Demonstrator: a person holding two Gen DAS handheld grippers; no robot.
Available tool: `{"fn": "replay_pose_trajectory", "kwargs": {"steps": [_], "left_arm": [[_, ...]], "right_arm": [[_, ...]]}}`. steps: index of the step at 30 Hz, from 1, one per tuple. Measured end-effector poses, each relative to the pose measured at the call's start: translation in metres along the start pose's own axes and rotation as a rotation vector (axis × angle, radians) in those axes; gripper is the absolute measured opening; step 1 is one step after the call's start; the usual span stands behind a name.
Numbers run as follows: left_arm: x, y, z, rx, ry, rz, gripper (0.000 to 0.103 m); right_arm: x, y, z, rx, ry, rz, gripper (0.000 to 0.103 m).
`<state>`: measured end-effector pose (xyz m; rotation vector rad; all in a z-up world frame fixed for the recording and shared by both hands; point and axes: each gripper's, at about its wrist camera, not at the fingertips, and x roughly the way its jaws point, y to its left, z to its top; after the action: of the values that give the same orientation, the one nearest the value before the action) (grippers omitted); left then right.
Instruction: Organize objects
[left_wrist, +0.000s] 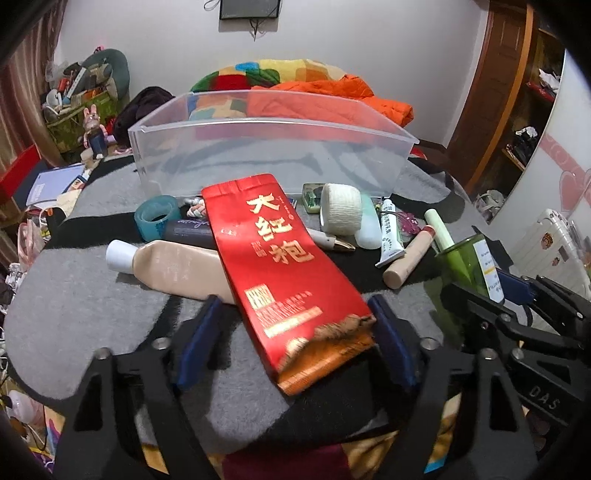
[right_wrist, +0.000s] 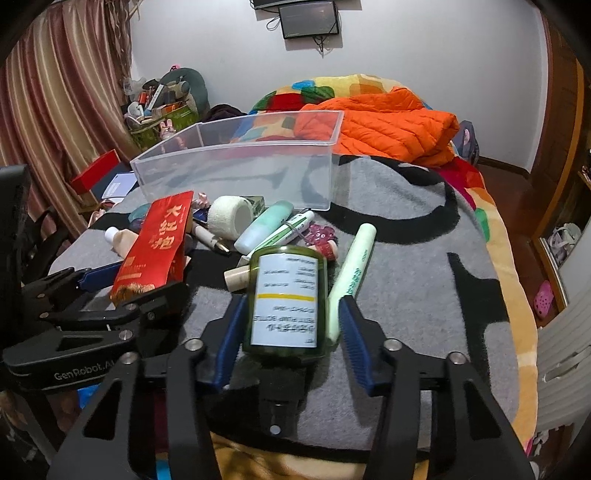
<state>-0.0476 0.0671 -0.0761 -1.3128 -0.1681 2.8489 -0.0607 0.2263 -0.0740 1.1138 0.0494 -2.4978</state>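
A red tea packet (left_wrist: 275, 266) with gold characters lies on the grey blanket, its near end between the open jaws of my left gripper (left_wrist: 295, 317); the right finger (left_wrist: 388, 332) touches its corner. My right gripper (right_wrist: 291, 317) is open around a dark green jar (right_wrist: 286, 299) with a white label, lying on its side with gaps on both sides. A pale green tube (right_wrist: 354, 266) lies beside the jar. A clear plastic bin (left_wrist: 273, 155) stands empty behind the pile. The jar also shows in the left wrist view (left_wrist: 469, 262).
Loose items lie between the grippers and bin: a beige tube (left_wrist: 173, 269), teal tape roll (left_wrist: 157, 218), white bandage roll (left_wrist: 341, 208), white ointment tube (left_wrist: 389, 236), beige stick (left_wrist: 410, 258). An orange jacket (right_wrist: 399, 125) lies behind the bin. Clutter fills the floor at left.
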Motion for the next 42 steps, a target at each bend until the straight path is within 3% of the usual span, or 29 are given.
{"fn": "replay_pose_trajectory", "kwargs": {"steps": [3, 17, 28, 35, 42], "left_arm": [[-0.005, 0.003, -0.004, 0.004, 0.003, 0.013, 0.059], [-0.057, 0.023, -0.007, 0.006, -0.097, -0.013, 0.058], [-0.09, 0.043, 0.031, -0.012, -0.197, -0.079, 0.058], [-0.079, 0.054, 0.069, 0.021, -0.193, -0.112, 0.058], [-0.057, 0.058, 0.107, 0.062, -0.176, -0.092, 0.058]], "right_arm": [[-0.002, 0.003, -0.001, -0.009, -0.005, -0.001, 0.038], [-0.02, 0.006, 0.008, 0.005, -0.063, 0.004, 0.038], [-0.037, 0.019, 0.051, -0.045, -0.171, -0.011, 0.038], [-0.028, 0.025, 0.094, -0.053, -0.212, -0.032, 0.038], [-0.005, 0.024, 0.133, -0.062, -0.198, -0.035, 0.038]]}}
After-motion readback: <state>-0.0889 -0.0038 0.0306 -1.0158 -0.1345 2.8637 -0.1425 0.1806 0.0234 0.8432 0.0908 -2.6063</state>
